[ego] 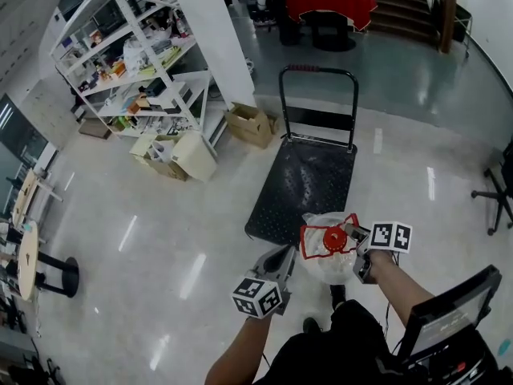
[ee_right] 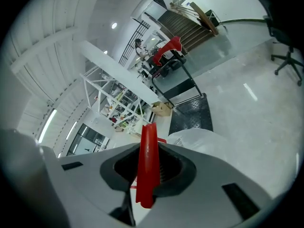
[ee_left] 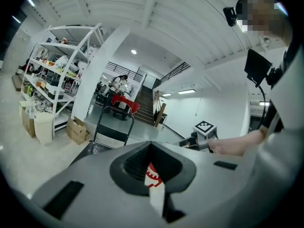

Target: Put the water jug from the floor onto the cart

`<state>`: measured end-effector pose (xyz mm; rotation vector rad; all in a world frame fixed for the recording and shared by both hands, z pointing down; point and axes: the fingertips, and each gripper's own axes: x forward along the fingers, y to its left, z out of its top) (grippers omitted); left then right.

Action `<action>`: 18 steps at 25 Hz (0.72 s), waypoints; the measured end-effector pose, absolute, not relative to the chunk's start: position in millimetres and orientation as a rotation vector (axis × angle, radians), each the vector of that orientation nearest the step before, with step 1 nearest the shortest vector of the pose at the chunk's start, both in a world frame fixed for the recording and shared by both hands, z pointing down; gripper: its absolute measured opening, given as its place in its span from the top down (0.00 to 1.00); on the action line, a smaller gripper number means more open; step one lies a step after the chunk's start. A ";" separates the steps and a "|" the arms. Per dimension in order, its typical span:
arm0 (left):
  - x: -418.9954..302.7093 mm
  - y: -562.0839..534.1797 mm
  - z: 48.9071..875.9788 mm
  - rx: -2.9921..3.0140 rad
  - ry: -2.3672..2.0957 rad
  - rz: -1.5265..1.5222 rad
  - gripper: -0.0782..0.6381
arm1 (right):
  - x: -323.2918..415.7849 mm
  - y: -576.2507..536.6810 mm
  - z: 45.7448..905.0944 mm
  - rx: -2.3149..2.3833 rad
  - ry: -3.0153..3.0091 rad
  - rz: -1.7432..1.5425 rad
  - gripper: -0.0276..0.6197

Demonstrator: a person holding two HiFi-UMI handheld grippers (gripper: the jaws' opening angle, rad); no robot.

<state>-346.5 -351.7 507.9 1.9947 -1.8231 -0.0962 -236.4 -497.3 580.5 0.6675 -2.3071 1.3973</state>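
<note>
Where the water jug (ego: 329, 265) hangs: clear of the floor (ego: 160, 239), slung between both grippers just short of the cart's near edge, in front of the person's feet.
Red handle (ego: 314, 233): a thin plastic hoop round the jug's red cap, and the only hold in use.
Right gripper (ee_right: 149, 175): jaws pressed onto a flat red strip of that handle, which stands upright between them.
Left gripper (ee_left: 153, 175): jaws pinching a white-and-red strip at the jug's top, by the look of it the handle's other side.
Jug body: rounded, cloudy and translucent; probably heavy and apt to swing.
Step in hand, as judged: carry it over the deck with both grippers level so the hoop cannot twist out, set it down upright mid-deck, and release only once the base rests.
Cart (ego: 309, 183): flat dark deck with a studded tread and an upright tubular push bar at the far end.
Floor: pale, glossy, mirroring the lights.
</note>
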 end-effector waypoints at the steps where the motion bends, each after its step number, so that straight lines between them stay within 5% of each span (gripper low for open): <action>1: -354.0 -358.3 509.3 1.991 -1.832 -0.092 0.89 | -249.4 -502.6 580.6 0.645 -2.310 1.392 0.85; 18: -503.0 -509.9 518.9 1.860 -1.963 -0.046 0.89 | -449.0 -632.6 607.2 0.339 -2.291 1.266 0.85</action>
